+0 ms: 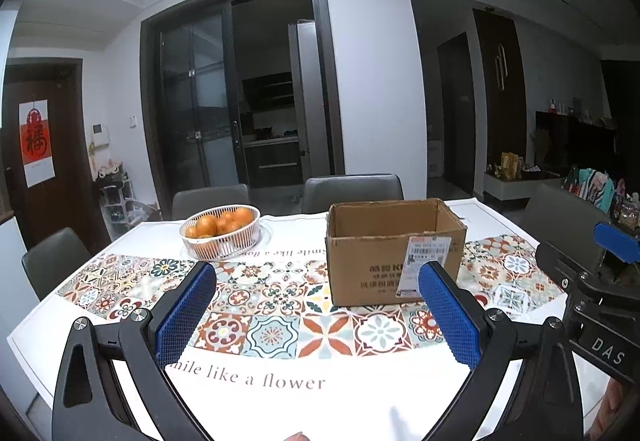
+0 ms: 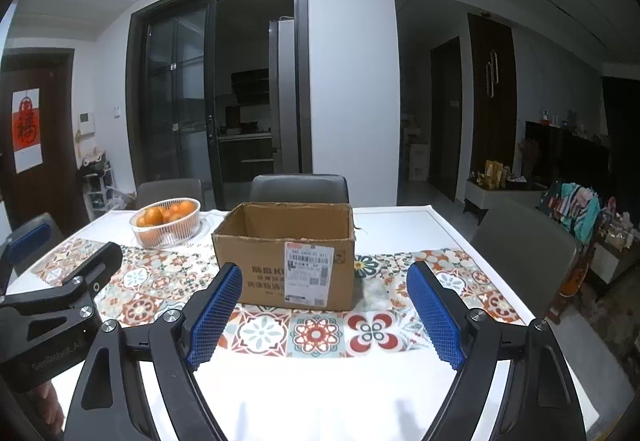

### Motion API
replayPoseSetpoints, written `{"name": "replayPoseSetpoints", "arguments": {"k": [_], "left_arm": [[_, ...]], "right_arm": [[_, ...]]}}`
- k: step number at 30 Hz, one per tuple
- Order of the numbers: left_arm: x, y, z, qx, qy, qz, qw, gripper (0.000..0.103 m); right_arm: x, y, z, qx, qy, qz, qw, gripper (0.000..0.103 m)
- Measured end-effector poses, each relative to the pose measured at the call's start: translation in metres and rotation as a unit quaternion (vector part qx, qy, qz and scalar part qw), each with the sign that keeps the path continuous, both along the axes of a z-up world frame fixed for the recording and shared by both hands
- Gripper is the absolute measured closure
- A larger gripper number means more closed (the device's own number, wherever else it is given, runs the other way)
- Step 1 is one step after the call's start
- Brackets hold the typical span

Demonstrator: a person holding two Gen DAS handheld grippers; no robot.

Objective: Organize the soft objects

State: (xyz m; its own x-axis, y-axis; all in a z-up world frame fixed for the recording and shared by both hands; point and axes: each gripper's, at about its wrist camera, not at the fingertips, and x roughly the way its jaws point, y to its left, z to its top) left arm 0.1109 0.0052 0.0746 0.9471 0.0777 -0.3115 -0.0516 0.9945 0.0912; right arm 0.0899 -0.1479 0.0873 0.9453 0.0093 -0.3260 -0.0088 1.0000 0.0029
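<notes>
— Nearest in the left wrist view?
— Black left gripper (image 1: 316,317) with blue textured pads, jaws standing wide apart and nothing between them, over a white worktop (image 1: 280,401) with a band of patterned tile print.

— And beyond it?
— An open brown cardboard box (image 1: 394,249) with a white shipping label stands on the tile band, right of centre. A white slatted basket of oranges (image 1: 220,231) sits well to its left, further back. The right gripper's body shows at the right edge.

— The right wrist view?
— Right gripper (image 2: 324,313), same black frame and blue pads, spread wide and empty. The box (image 2: 286,253) sits just past its fingertips, centred, not touching them. The basket (image 2: 166,223) lies behind and left of the box.

— Any soft objects?
— None can be made out on the worktop; the box's inside is mostly hidden.
</notes>
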Motion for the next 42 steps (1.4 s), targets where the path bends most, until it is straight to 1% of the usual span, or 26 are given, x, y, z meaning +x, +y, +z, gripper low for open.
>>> {"name": "replayPoseSetpoints", "arguments": {"k": [4,7,12,23,32,42], "left_arm": [[-0.005,0.001,-0.004,0.000,0.006,-0.001,1.0000,0.000],[-0.009,0.003,-0.007,-0.007,0.011,-0.004,0.9999,0.000],[-0.015,0.005,-0.009,-0.007,0.010,-0.001,0.9999,0.000],[-0.019,0.004,-0.007,-0.009,0.005,-0.003,0.9999,0.000],[-0.020,0.002,-0.008,-0.012,0.007,-0.016,0.9998,0.000],[-0.018,0.001,-0.010,-0.015,0.011,-0.028,0.9994,0.000]], "right_arm": [[-0.009,0.001,-0.002,-0.008,-0.003,-0.007,1.000,0.017],[-0.013,0.002,-0.005,-0.002,0.000,-0.004,1.000,0.017],[-0.018,0.002,-0.009,0.000,0.004,-0.002,1.000,0.017],[-0.021,0.002,-0.012,0.006,0.009,0.004,1.000,0.017],[-0.022,-0.004,-0.013,0.017,0.011,-0.002,1.000,0.017],[-0.021,-0.003,-0.014,0.014,0.012,-0.009,1.000,0.017]]}}
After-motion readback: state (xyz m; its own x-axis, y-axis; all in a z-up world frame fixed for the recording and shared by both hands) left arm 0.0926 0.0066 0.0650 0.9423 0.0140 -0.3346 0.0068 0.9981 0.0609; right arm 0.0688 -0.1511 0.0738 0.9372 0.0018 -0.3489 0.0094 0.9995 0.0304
